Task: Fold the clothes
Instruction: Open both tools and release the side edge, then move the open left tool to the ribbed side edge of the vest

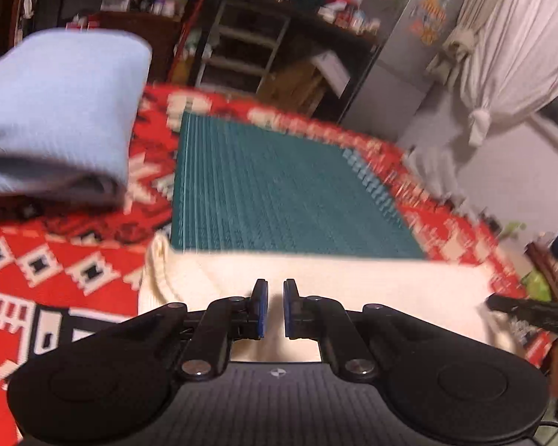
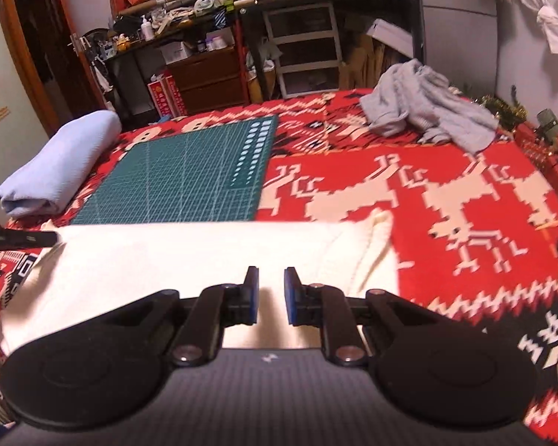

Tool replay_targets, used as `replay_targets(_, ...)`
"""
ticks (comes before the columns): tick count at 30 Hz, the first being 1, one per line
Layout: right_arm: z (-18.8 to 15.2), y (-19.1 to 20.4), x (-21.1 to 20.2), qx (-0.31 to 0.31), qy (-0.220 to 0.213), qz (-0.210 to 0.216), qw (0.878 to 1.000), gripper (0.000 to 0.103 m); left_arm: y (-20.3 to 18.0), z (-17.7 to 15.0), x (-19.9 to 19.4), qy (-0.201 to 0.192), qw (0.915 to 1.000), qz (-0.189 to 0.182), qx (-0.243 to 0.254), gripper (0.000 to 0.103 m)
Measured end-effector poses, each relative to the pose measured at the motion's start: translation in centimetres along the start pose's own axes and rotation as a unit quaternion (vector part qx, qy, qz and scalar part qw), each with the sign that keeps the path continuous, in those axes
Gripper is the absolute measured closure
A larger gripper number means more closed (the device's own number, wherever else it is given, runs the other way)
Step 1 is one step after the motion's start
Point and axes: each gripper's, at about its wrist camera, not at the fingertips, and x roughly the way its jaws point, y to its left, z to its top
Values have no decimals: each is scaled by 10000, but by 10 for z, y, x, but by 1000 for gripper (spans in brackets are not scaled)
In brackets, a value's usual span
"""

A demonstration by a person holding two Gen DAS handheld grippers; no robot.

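Cream knitwear [image 2: 189, 256] is laid flat across the lower middle of both views, on a red patterned blanket [image 2: 465, 171], with its far edge resting along the near border of a green cutting mat [image 2: 189, 174]. In the right wrist view the right gripper [image 2: 271, 295] is seen low at the centre, its jaws narrow with a small gap and nothing between them, the cream fabric lying beneath rather than being pinched. In the left wrist view the left gripper [image 1: 275, 308] is placed the same way over the garment, jaws almost closed and empty; the background there is blurred. A folded light blue garment [image 2: 55, 167] is set at the left of the blanket, and a crumpled grey garment [image 2: 427, 111] is left at the upper right, apparently not yet folded. The cream piece appears already reduced to a long band, with a ribbed cuff or hem showing at its right end in the right wrist view, so the step in hand is judged to be a further fold of this piece. For the next move, both jaws would need to be opened, lowered onto the near edge or the ends, and closed on one fabric layer group, so that the band can be lifted evenly and laid over without bunching.
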Motion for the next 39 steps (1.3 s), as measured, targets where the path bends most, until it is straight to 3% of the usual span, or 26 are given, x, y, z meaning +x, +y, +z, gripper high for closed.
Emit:
replay_targets(3, -7, 2, -4, -121, 66, -8, 9999, 86, 3, -8, -9, 90, 9999, -65, -58, 96)
replay_targets(10, -29, 4, -19, -470, 204, -118, 9986, 85, -2, -47, -45, 239, 9990, -30, 369, 96)
replay_targets(13, -36, 6, -29, -543, 230, -119, 9982, 82, 0, -60, -59, 238, 9994, -68, 237, 96)
replay_targets(15, -39, 9, -35, -560, 229, -98, 9981, 71, -3, -63, -66, 209, 9996, -51, 184, 96)
replay_targets(16, -39, 10, -37, -544, 227, -78, 9982, 67, -8, -63, -68, 163, 9995, -34, 252, 93)
replay_targets(18, -37, 14, -42, -508, 212, -38, 9985, 52, -20, -61, -73, 55, 9990, 11, 434, 77)
replay_targets(19, -35, 18, -44, -509, 191, -35, 9985, 48, -26, -61, -75, 1, 9986, 34, 526, 64)
replay_targets(21, -31, 26, -46, -543, 139, -45, 9984, 22, -43, -57, -75, -112, 9964, 122, 831, 48)
replay_targets(24, -28, 39, -44, -711, 104, -7, 9974, 9, -67, -53, -69, -269, 9906, 302, 1310, 19)
replay_targets(26, -27, 47, -39, -828, 172, -21, 9964, 1, -78, -53, -59, -237, 9863, 429, 1577, 15)
replay_targets(30, -31, 55, -26, -900, 412, -3, 9951, 0, -90, -61, -35, 160, 9795, 530, 1937, 12)
replay_targets(33, -36, 59, -18, -972, 583, -41, 9935, 0, -93, -71, -20, 424, 9728, 844, 2117, 11)
replay_targets(35, -40, 61, -13, -1102, 690, -150, 9914, 0, -92, -77, -19, 351, 9718, 957, 2124, 3)
replay_targets(39, -48, 69, -8, -1424, 690, -318, 9869, 0, -89, -80, -19, 289, 9738, 990, 2025, 1)
